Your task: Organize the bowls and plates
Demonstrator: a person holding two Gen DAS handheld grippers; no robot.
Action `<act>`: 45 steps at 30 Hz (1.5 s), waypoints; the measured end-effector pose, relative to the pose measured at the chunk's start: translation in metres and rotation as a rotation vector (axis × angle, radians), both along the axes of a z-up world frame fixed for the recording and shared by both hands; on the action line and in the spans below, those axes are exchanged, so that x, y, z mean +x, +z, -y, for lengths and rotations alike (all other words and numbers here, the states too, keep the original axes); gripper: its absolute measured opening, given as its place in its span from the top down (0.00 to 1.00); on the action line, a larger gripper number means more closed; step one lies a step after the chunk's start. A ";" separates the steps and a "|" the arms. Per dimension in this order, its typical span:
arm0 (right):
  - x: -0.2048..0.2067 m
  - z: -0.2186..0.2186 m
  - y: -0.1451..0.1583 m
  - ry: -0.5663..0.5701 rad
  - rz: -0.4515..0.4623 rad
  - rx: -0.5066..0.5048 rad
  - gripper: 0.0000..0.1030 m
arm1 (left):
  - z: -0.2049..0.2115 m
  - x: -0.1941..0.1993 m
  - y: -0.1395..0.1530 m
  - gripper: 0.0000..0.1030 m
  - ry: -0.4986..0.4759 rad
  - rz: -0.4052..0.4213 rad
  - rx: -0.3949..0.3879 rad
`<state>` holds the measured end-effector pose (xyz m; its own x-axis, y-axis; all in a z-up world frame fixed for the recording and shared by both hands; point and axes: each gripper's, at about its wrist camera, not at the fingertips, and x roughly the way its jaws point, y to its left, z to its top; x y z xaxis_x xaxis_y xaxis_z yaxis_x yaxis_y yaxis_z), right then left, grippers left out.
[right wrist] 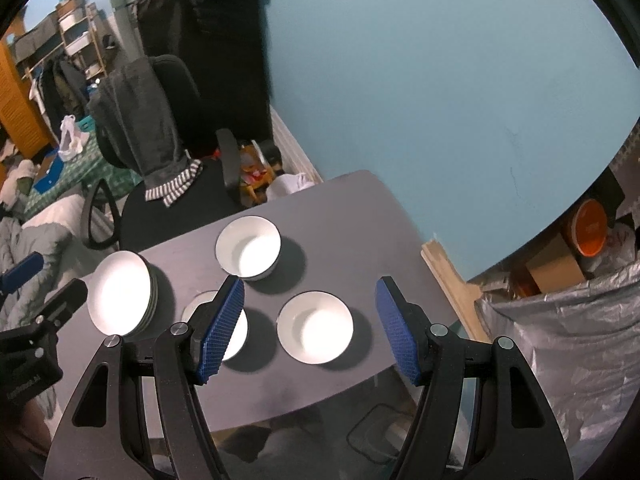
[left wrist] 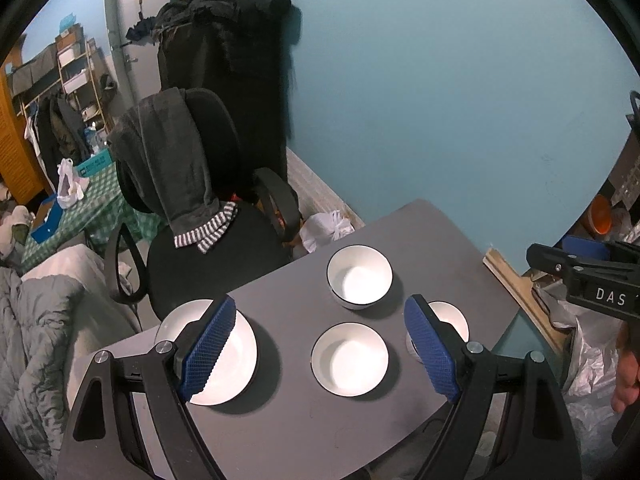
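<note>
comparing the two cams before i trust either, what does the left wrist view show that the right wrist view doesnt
Only the left wrist view: the right gripper's body at the right edge, with part of the hand holding it.

Only the right wrist view: the plates seen from the side as a stack, an orange lid among the boxes, and the left gripper's blue tip at the left edge.

Both: the grey table, three white bowls, the plates, the office chair draped with a dark garment, the blue wall, and each gripper's own open, empty jaws.

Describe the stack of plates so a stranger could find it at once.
Start at the dark grey table by the blue wall. The stack of plates sits at its left edge, nearest the black office chair. Unlike the three single white bowls beside it, it is wide, shallow and layered at the rim.
</note>
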<state>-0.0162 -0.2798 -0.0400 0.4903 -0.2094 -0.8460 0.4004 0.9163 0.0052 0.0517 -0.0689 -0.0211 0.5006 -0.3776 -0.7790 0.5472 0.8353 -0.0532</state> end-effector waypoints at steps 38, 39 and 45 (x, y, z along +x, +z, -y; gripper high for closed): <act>0.107 -0.032 -0.181 0.389 -0.287 0.240 0.34 | -0.012 0.048 -0.198 0.15 0.161 -0.435 0.135; 0.109 -0.033 -0.184 0.402 -0.293 0.239 0.34 | -0.011 0.049 -0.202 0.15 0.166 -0.446 0.140; 0.116 -0.039 -0.203 0.459 -0.348 0.225 0.34 | -0.012 0.052 -0.226 0.15 0.207 -0.505 0.152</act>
